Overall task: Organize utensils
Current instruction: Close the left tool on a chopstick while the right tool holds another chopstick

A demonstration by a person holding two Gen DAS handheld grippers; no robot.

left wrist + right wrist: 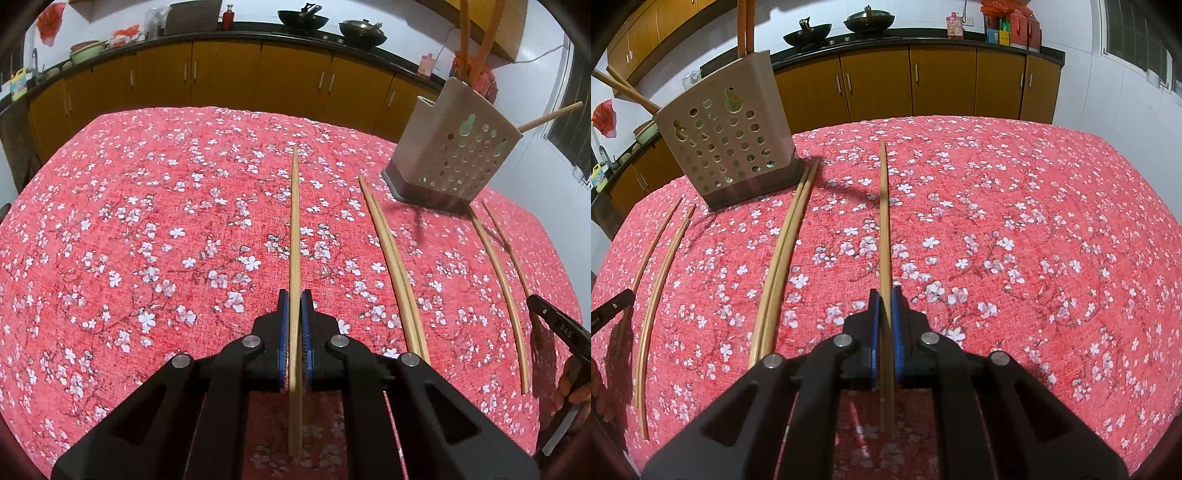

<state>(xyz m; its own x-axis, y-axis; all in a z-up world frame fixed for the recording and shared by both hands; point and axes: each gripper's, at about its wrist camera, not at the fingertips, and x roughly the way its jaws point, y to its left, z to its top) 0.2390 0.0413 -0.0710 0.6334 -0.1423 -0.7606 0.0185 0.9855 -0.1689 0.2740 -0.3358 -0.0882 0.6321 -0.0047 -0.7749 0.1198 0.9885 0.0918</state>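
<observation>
the left gripper (294, 306) is clamping a chopstick (295, 229) between its blue pads (283, 332), the stick running straight along the line of the fingers, its far end reaching out over the red floral tablecloth (147, 221) and its near end passing back between the black arms. to its right a pair of chopsticks (391, 273) is lying side by side and touching on the cloth, and further right two more (498, 280) are lying a little apart from each other. the beige perforated holder (454, 155) is standing at the far right of the table with sticks poking out of its top. in the right wrist view the holder (731, 147) is sitting at the far left, with a touching pair (783, 254) running from just beside its base toward the camera. the right gripper (885, 306) is likewise clamping its own stick (884, 229) between the pads, lined up with the fingers and pointing away over the cloth.
</observation>
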